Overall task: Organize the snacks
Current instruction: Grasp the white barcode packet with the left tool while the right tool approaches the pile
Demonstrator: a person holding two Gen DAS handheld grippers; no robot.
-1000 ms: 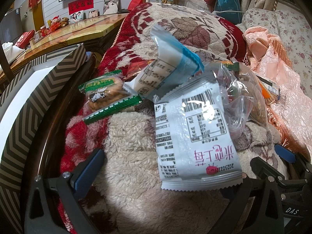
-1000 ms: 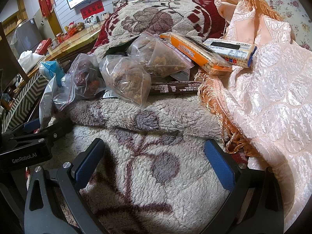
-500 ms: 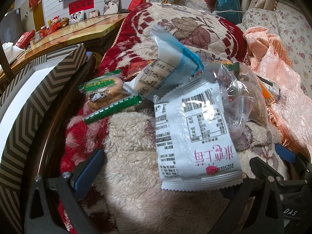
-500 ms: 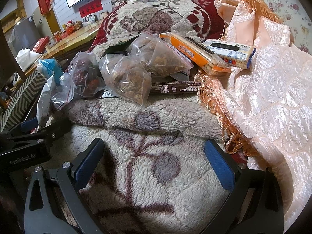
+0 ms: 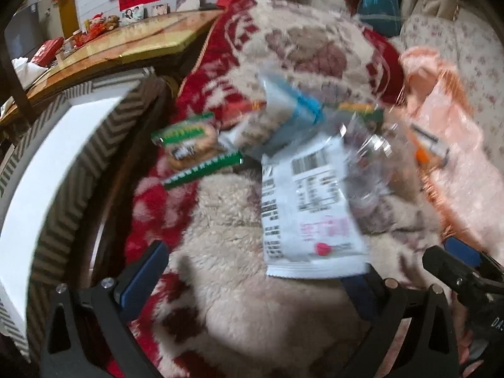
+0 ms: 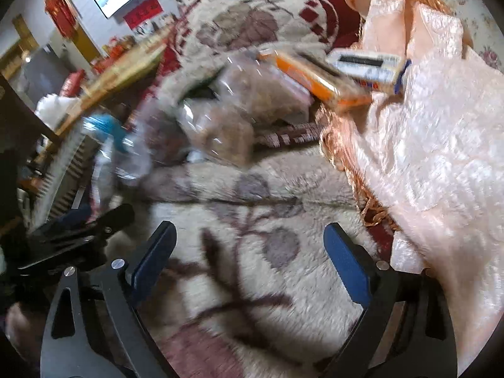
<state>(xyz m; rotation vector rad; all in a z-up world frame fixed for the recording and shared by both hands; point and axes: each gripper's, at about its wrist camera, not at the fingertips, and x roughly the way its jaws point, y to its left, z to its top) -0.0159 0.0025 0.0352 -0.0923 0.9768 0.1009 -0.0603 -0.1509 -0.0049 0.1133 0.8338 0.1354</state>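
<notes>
Motion blur in both views: right tool [image 6: 249,258] spread, jaws closing on nothing; left tool [image 5: 252,271] spread, white packet [image 5: 310,208] resting against its right pad, ungripped, unlike earlier steady frames.

A fleece blanket [image 5: 239,283] covers the sofa; left of it a wooden table [image 5: 119,47], right a peach cloth [image 6: 434,145]

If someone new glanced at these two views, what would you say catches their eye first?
Probably the white snack packet with its barcode, lying on the fluffy blanket just ahead of the left gripper. In the right wrist view, the orange cracker pack stands out at the edge of the shiny peach cloth, beside clear bags of nuts.
</notes>
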